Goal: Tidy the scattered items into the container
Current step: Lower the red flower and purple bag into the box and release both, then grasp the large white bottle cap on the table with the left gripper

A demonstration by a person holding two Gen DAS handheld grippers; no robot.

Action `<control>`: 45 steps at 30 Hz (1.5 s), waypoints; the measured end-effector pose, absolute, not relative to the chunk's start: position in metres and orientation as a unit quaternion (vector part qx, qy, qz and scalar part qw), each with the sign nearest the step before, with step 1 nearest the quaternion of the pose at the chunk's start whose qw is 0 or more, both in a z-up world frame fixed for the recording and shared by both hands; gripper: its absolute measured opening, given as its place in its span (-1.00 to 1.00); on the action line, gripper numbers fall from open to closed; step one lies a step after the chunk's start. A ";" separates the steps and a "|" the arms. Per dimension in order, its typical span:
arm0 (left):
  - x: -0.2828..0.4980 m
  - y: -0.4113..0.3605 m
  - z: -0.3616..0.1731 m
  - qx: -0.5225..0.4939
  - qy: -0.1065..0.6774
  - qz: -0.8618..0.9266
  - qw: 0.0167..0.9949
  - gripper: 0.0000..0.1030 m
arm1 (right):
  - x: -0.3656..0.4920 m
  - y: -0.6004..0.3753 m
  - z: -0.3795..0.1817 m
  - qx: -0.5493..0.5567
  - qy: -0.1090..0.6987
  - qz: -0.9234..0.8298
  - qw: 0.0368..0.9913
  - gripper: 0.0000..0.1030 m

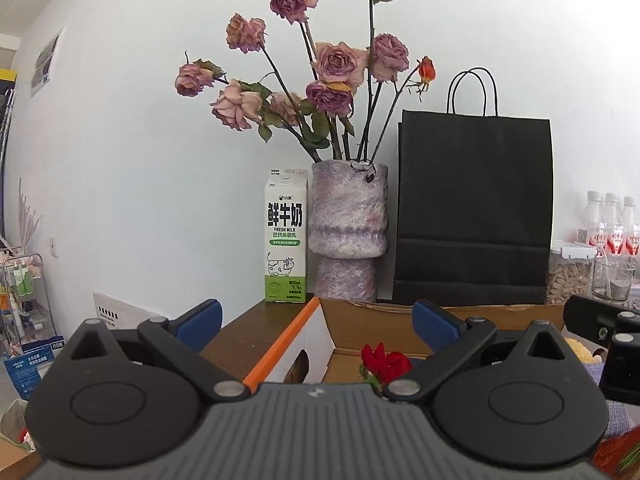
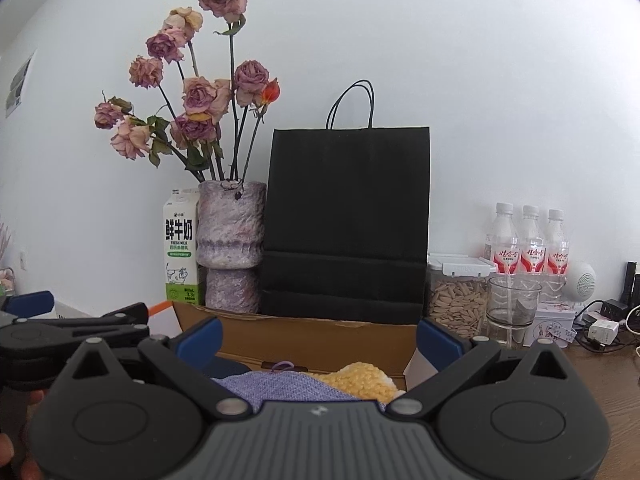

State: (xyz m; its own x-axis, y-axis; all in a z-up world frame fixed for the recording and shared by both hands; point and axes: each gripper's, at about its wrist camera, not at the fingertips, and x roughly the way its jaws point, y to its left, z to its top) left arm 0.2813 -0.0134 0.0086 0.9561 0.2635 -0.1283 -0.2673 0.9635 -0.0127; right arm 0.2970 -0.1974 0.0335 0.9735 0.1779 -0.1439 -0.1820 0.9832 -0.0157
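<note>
An open cardboard box [image 1: 360, 320] with an orange edge stands on the wooden table; it also shows in the right wrist view [image 2: 320, 336]. A red artificial rose [image 1: 386, 362] lies inside it at the left. A purple woven cloth [image 2: 288, 386] and a yellow fuzzy item [image 2: 366, 380] lie inside at the right. My left gripper [image 1: 316, 322] is open and empty, above the box's left end. My right gripper [image 2: 318, 338] is open and empty, above the box's right part. The left gripper also shows at the left of the right wrist view [image 2: 72, 320].
Behind the box stand a milk carton [image 1: 285, 236], a vase of dried roses [image 1: 349, 232] and a black paper bag [image 1: 474, 208]. At the right are a jar of seeds [image 2: 456, 300], a glass [image 2: 514, 306], three water bottles [image 2: 530, 240], a white speaker and chargers.
</note>
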 end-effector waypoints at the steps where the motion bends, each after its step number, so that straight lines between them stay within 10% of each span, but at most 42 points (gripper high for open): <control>1: 0.278 -0.012 0.008 -0.016 0.062 0.134 0.989 1.00 | 0.294 -0.198 0.035 -0.013 0.067 0.090 0.994 1.00; 45: 0.225 -0.023 -0.035 0.035 0.295 -0.012 0.955 0.99 | 0.229 -0.232 -0.020 -0.067 0.288 0.099 0.950 1.00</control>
